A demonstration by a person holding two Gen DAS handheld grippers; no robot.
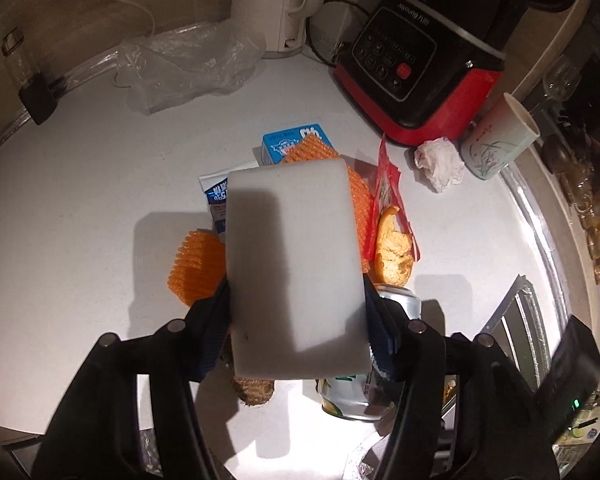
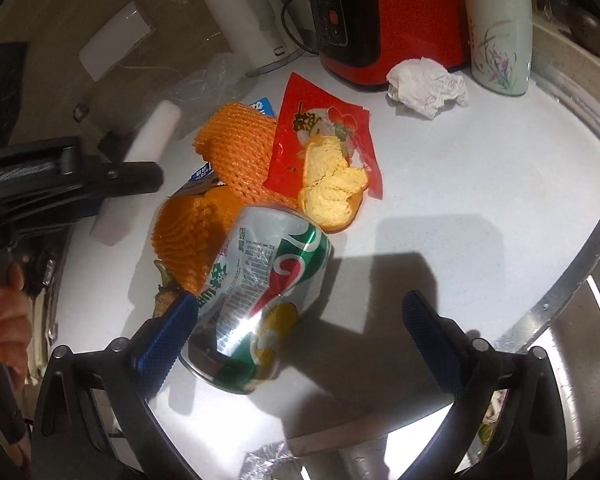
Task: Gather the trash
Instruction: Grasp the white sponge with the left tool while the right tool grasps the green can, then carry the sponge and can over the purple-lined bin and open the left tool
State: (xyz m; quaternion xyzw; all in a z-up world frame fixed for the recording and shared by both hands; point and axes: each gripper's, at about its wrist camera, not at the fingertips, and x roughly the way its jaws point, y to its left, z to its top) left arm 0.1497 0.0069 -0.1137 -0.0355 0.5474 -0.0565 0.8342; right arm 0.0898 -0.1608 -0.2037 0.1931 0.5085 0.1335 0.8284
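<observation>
My left gripper point(image 1: 298, 316) is shut on a white foam block point(image 1: 294, 264) and holds it above a trash pile on the white counter point(image 1: 80, 200). Under it lie orange foam nets point(image 1: 194, 268), a blue milk carton point(image 1: 292, 142), a red wrapper point(image 1: 388, 188), an orange peel point(image 1: 394, 252) and a crushed can point(image 1: 360, 400). My right gripper point(image 2: 300, 332) is open, with the crushed can point(image 2: 260, 292) lying between its fingers, next to the left finger point(image 2: 168, 340). The orange nets point(image 2: 232, 152), red wrapper point(image 2: 324, 136), peel point(image 2: 332, 188) and a crumpled tissue point(image 2: 424, 84) lie beyond it.
A red and black cooker point(image 1: 420, 68), a white kettle point(image 1: 268, 4), a flowered cup point(image 1: 500, 140) and a clear plastic bag point(image 1: 184, 68) stand at the back. A metal sink point(image 2: 572, 340) lies to the right. The left gripper shows at the left edge in the right wrist view point(image 2: 60, 184).
</observation>
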